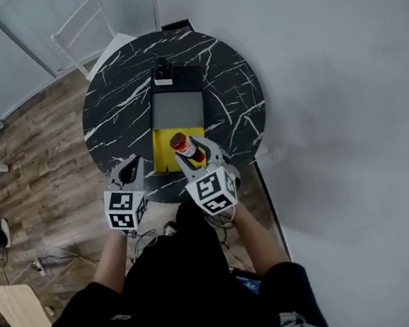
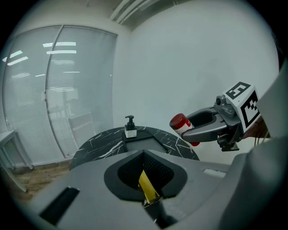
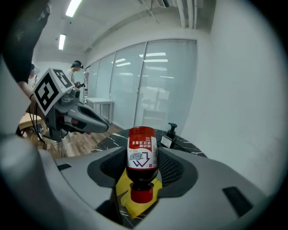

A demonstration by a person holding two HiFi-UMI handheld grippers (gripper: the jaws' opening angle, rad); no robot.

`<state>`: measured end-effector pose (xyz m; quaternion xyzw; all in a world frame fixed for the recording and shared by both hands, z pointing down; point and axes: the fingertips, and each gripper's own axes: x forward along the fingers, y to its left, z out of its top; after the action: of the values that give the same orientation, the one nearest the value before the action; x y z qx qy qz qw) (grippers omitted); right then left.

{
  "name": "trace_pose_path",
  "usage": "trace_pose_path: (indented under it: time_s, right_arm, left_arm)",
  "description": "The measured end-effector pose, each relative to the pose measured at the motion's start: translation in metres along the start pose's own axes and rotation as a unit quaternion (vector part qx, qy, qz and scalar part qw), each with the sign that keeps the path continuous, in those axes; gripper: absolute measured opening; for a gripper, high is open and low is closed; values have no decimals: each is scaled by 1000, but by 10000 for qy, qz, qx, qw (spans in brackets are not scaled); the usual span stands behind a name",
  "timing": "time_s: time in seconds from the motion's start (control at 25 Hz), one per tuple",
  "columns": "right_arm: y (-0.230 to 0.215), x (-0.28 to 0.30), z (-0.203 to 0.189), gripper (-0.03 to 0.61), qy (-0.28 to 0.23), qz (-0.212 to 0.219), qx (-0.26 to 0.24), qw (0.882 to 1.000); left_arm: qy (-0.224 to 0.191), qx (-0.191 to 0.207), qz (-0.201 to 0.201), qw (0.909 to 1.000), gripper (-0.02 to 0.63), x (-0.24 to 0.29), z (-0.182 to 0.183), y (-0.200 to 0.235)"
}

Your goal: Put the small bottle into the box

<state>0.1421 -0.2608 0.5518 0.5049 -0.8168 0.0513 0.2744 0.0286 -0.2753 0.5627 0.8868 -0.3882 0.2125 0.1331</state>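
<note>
Black marbled round surface carries an open box, its yellow flap nearest the person and a pump bottle at its far end. The right hand-held gripper clamps the small bottle, cap toward the person, above that flap. The left hand-held gripper hangs beside it, jaws apart, empty.

Looks like an office or lab space: glass partitions at left, strip lights upper left, wood floor, loose cables lower left.
</note>
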Motion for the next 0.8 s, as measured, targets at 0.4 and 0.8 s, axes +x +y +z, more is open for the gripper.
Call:
trace_pose_path:
  time_s: [0.4,0.8]
  right_arm:
    - [21,97,-83,206,1281,1013,-372,9859]
    - [37,158,-141,206,2174,1626,-513,9611]
  left_arm:
    - [827,-641,324,9940,-2,44,-65,24]
    - [1196,-1006,709,9852,-2,64,-95,46]
